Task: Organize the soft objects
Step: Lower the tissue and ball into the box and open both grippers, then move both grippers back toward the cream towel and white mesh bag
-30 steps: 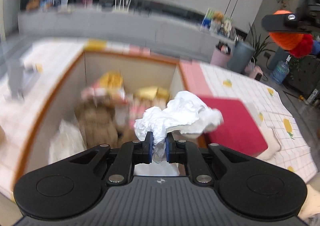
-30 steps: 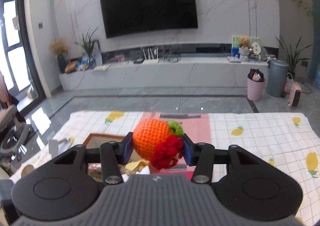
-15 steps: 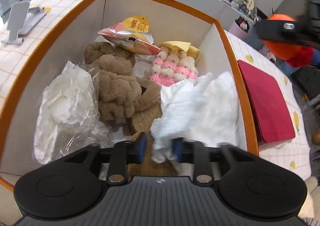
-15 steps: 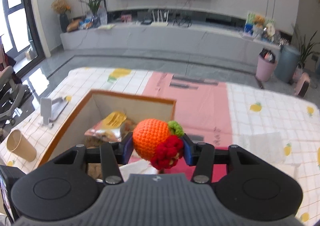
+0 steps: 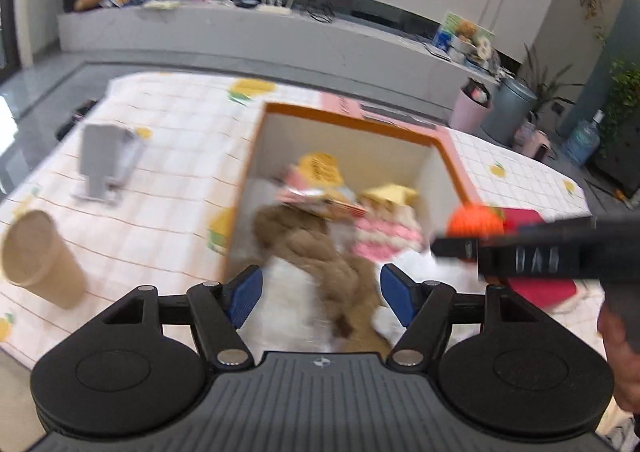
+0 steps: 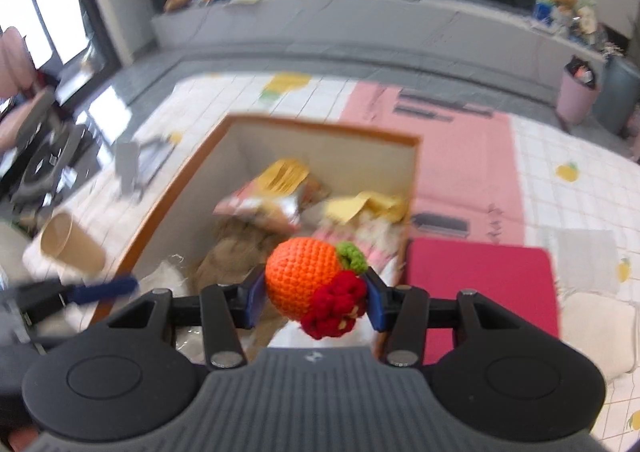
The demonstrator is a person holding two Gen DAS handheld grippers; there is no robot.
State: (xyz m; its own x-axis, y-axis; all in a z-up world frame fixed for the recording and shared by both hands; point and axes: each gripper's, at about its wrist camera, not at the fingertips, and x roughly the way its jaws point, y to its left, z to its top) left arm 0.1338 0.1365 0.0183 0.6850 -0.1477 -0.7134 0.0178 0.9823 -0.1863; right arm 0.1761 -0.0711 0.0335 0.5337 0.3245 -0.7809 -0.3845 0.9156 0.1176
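Note:
An orange-rimmed box (image 5: 344, 117) (image 6: 320, 128) holds a brown plush (image 5: 312, 248), a pink-and-white knitted piece (image 5: 384, 236), a snack bag (image 6: 264, 204) and white cloth. My left gripper (image 5: 322, 298) is open and empty above the box's near end. My right gripper (image 6: 316, 296) is shut on an orange crocheted fruit (image 6: 304, 280) with a green leaf and red berries, over the box's near right part. That gripper and the fruit (image 5: 474, 224) also show at the right of the left wrist view.
A paper cup (image 5: 40, 260) (image 6: 68, 244) and a grey stand (image 5: 102, 160) sit on the checked tablecloth left of the box. A red pad (image 6: 480, 280) lies right of the box. A TV cabinet and bins stand behind the table.
My left gripper has opened, let go of the white cloth in the box and pulled up and back. My right gripper has brought the crocheted fruit down over the box.

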